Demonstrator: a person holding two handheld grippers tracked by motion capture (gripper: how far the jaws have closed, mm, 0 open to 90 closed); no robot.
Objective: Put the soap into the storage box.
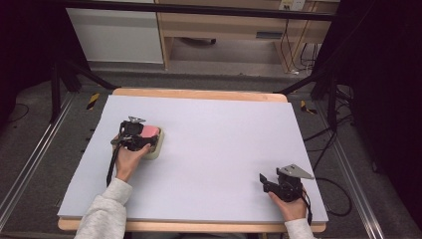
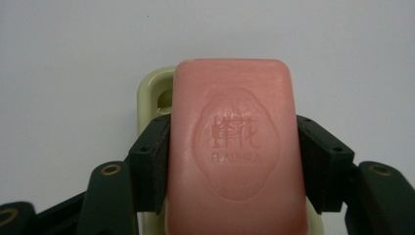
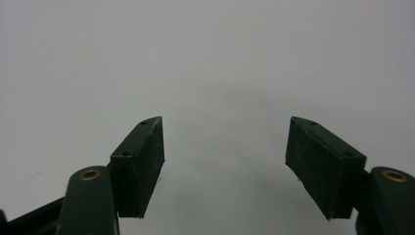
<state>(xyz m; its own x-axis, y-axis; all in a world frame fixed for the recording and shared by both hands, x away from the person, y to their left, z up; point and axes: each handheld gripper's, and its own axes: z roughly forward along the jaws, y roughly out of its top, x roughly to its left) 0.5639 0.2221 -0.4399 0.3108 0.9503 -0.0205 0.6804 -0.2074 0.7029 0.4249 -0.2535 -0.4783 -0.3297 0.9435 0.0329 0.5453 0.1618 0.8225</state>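
Pink soap bar (image 2: 234,147) sits clamped between the black jaws of the left gripper (image 2: 234,164), one pad pressing each long side. The left gripper view shows what the high view cannot: an oval stamp with two characters and the letters FLAUHRA on the bar's top face, and a pale green soap dish (image 2: 155,90) showing past the bar's far left corner and under its near end. Whether the bar rests on the dish or hangs just above it cannot be told. From above, the left gripper (image 1: 144,138) and the bar (image 1: 151,131) are over the dish (image 1: 155,151) on the pale grey table (image 1: 224,149). Well apart, near the table's front right corner, the right gripper (image 1: 266,181) rests in the person's right hand (image 1: 291,206). Its own view shows the right gripper (image 3: 225,161) with jaws spread wide over bare tabletop.
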